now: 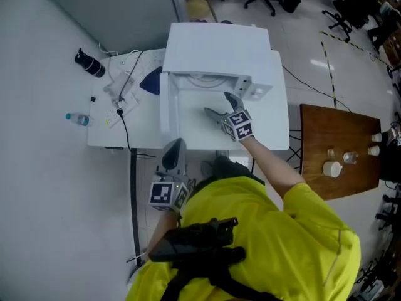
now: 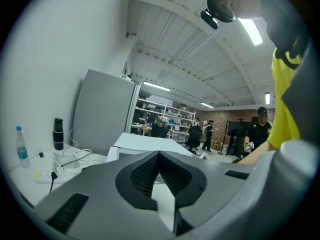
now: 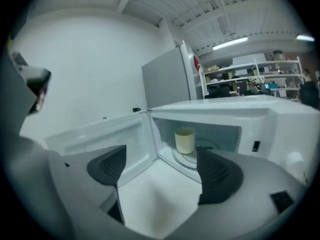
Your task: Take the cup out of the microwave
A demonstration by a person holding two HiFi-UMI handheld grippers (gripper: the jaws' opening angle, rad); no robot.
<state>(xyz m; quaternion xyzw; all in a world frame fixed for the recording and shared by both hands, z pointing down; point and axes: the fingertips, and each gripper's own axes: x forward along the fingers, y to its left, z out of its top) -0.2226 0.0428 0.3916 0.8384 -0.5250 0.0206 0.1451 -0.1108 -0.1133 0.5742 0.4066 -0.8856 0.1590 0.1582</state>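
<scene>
Door [image 3: 107,134] swung out to the left, the microwave [image 1: 219,46] sits open on the white surface [image 1: 103,137]. The left hand-held gripper [image 1: 175,146] hangs at the surface's front edge, jaws pressed together on nothing, well apart from the oven mouth. The right hand-held gripper [image 1: 218,103] is the nearer one, just outside the mouth, jaws spread wide and empty. The cup [image 3: 184,140] stands upright on the turntable inside, ahead of it and slightly right of its centre line, not yet between the pads.
</scene>
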